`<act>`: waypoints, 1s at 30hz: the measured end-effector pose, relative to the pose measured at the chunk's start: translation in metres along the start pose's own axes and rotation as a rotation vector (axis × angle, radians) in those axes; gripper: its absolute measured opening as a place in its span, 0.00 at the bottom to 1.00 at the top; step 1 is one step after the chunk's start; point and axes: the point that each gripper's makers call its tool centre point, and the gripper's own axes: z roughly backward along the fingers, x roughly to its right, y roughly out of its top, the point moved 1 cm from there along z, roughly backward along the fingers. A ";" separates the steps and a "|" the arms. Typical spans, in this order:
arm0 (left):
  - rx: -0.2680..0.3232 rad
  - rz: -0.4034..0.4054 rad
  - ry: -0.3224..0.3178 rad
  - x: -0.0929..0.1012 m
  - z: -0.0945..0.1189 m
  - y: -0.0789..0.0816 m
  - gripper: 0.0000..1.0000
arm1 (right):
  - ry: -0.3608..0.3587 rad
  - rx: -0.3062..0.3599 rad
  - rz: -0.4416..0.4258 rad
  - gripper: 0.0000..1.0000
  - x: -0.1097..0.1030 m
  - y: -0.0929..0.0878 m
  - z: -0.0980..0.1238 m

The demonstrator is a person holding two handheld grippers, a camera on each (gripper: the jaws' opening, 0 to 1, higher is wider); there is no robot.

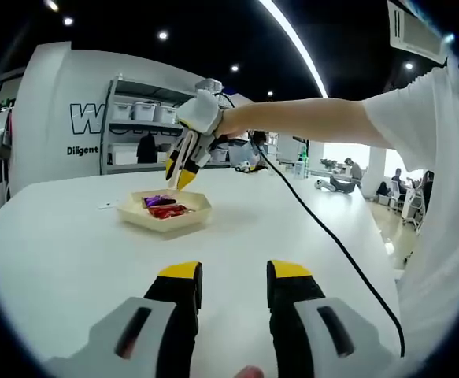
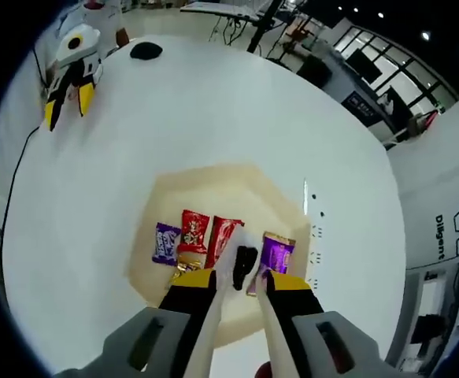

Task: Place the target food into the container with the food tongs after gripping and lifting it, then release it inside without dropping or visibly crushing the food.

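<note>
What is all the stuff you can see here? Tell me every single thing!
Table: one, white, under everything.
Tray: one, cream, angular, on the table.
Red packets: two, side by side in the tray.
Purple packets: two in the tray, one left of the red ones, one to their right by the right gripper's jaw.
Gold packet: one, small, in the tray in front of the red ones.
Black item: one, dark, in the tray; cannot tell what it is.
Cable: one, black, trailing across the table.
Shelves: one unit, grey, holding white bins, far behind.
Left gripper: yellow-tipped, open, over the table.
Right gripper: yellow-tipped, open, above the tray.
</note>
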 end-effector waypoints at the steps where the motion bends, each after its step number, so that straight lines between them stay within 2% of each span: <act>1: 0.001 -0.001 0.000 0.000 0.000 0.000 0.32 | -0.003 0.012 -0.006 0.18 -0.001 0.001 0.002; 19: -0.005 0.005 -0.007 0.010 -0.003 -0.003 0.33 | -0.095 0.251 -0.145 0.19 -0.027 0.010 0.024; 21: -0.007 0.009 -0.007 0.011 -0.004 -0.004 0.34 | -0.125 0.315 -0.178 0.19 -0.030 0.013 0.028; 30: -0.020 0.007 -0.013 0.015 -0.008 -0.007 0.34 | -0.183 0.438 -0.261 0.18 -0.053 0.016 0.030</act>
